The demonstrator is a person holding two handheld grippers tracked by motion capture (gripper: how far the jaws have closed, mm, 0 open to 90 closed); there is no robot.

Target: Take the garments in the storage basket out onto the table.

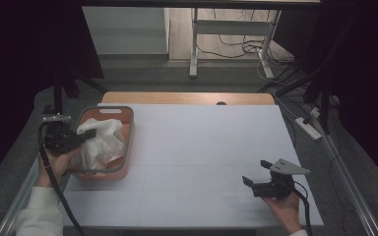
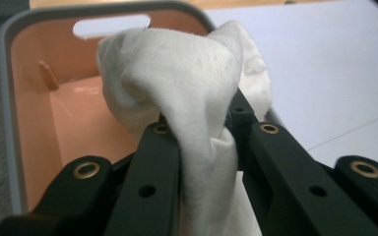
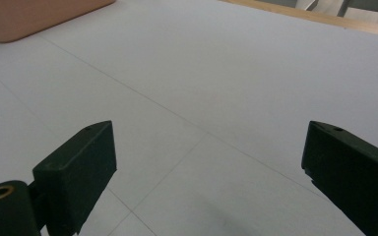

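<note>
High view: we see the left gripper point(image 1: 81, 136) clamped on a white cloth point(image 1: 103, 140) that bulges over the orange basket point(image 1: 128, 147) at the table's left side; the right gripper point(image 1: 257, 173) sits near the right front of the white table point(image 1: 202, 147).
Left gripper view: our jaws pinch a fold of the cloth point(image 2: 177, 88) above the basket point(image 2: 29, 98).
Right gripper view: we find the jaws spread wide, nothing between them, over bare table point(image 3: 202, 98).
</note>
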